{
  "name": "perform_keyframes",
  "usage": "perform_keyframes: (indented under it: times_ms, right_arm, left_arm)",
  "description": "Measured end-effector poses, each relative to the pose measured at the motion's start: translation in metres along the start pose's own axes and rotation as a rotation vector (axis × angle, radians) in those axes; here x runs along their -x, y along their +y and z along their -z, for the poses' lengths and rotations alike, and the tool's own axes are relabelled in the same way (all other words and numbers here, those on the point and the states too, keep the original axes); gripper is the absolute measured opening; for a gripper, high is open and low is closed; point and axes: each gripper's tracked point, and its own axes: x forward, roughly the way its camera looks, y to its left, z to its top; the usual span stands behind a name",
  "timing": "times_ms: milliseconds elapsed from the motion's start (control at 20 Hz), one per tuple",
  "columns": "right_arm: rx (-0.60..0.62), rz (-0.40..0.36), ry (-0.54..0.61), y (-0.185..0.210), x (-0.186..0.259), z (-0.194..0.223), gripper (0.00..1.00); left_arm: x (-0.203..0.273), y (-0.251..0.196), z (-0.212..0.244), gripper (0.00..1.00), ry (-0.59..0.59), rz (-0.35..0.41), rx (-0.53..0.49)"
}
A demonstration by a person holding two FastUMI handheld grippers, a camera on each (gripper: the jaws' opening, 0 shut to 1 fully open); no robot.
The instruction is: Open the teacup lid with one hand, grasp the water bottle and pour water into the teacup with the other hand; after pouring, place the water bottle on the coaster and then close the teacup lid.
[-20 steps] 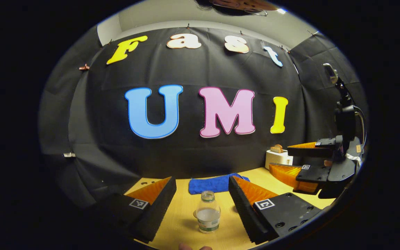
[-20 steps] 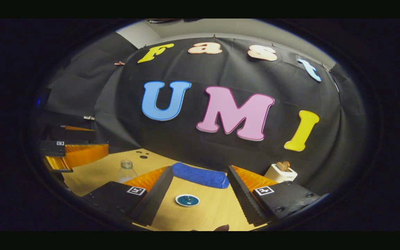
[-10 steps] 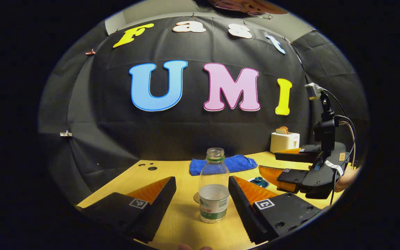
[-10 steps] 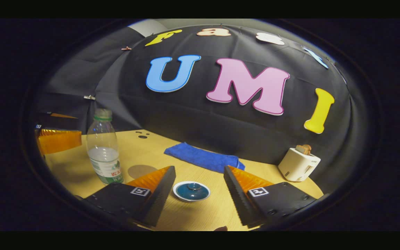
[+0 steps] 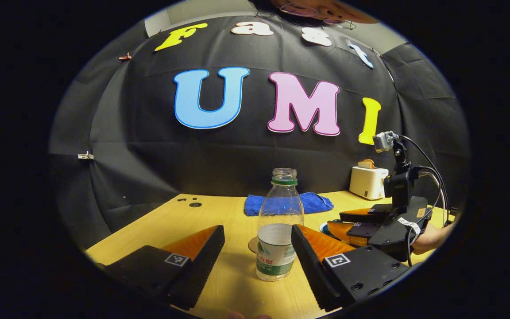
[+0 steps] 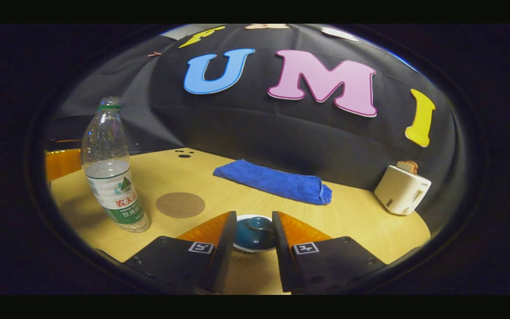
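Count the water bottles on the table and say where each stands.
1. The water bottle stands upright on the table, between the left gripper's open fingers, just beside the round coaster.

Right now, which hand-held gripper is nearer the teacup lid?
Right. The right hand-held gripper has its fingers on either side of the lid; the left hand-held gripper is off beside the bottle.

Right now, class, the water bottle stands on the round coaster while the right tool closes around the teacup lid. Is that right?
Not quite. The water bottle stands on the bare table, beside the coaster, not on it; the right gripper view shows this. The right tool does flank the teacup lid.
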Motion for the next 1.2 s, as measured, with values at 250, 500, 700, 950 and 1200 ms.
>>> perform_keyframes:
  times_ms: [250, 500, 700, 950, 1200]
  right_arm:
    - [0.000, -0.003, 0.005, 0.000, -0.007, 0.004, 0.51]
    - [-0.052, -0.012, -0.008, -0.004, -0.008, 0.000, 0.33]
    - [-0.061, -0.020, -0.033, -0.005, -0.007, -0.011, 0.29]
    - [-0.068, -0.005, -0.087, -0.016, 0.001, -0.037, 0.33]
    - [-0.032, 0.023, -0.127, -0.037, 0.020, -0.057, 0.33]
  left_arm:
    - [-0.003, 0.000, 0.005, 0.95, 0.007, 0.007, 0.002]
    - [-0.007, -0.012, 0.012, 0.98, 0.017, 0.040, 0.012]
    - [-0.013, -0.021, 0.017, 0.95, 0.022, 0.070, 0.008]
    - [-0.028, -0.024, 0.026, 0.95, 0.033, 0.064, 0.016]
    - [-0.039, -0.029, 0.040, 0.95, 0.048, 0.064, -0.009]
